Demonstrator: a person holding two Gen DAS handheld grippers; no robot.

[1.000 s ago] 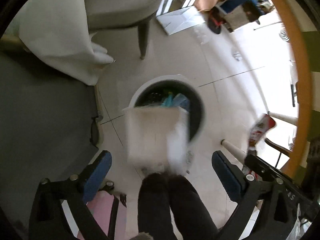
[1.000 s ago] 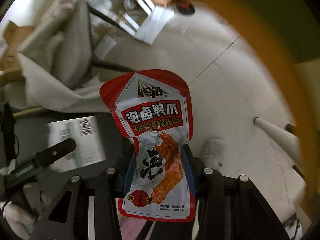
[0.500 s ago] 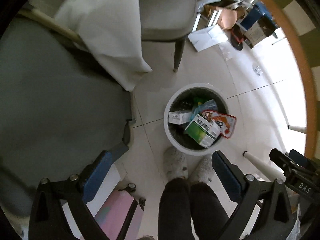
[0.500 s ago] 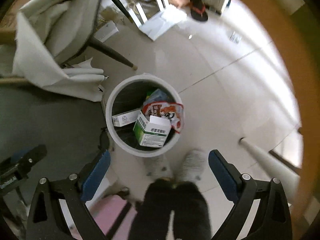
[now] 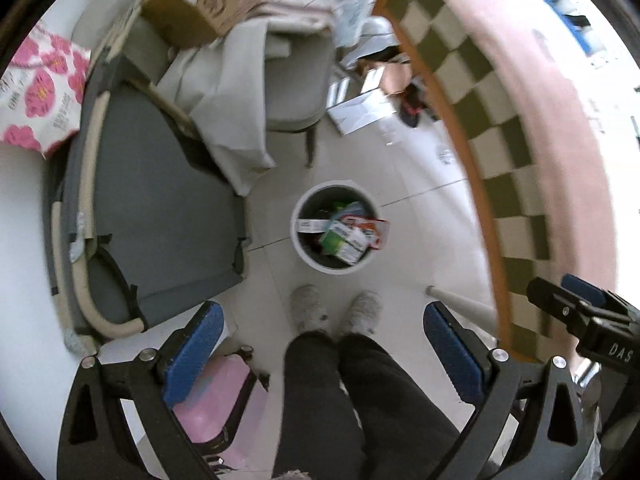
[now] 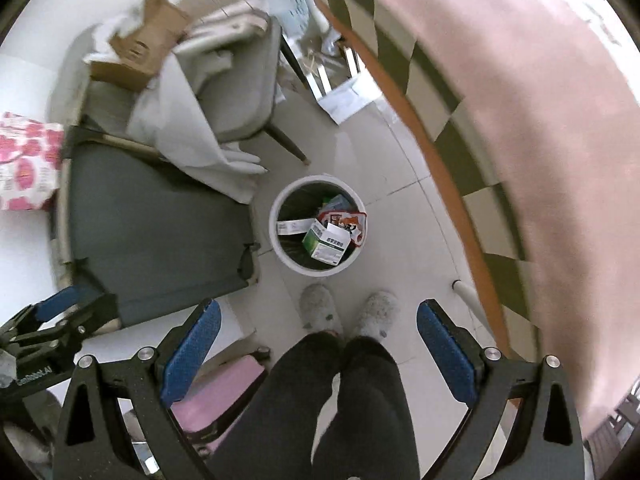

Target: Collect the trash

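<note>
Trash: red snack pouch point(image 6: 352, 222) and green-white carton point(image 6: 326, 242) inside white bin point(image 6: 276, 232), frame centre | right gripper point(image 6: 318, 348): wide, empty, bin above fingertips | left gripper point(image 5: 318, 340): wide, empty, likewise.

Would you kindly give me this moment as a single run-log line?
left gripper: open, empty | right gripper: open, empty | snack pouch and green box: in bin
</note>
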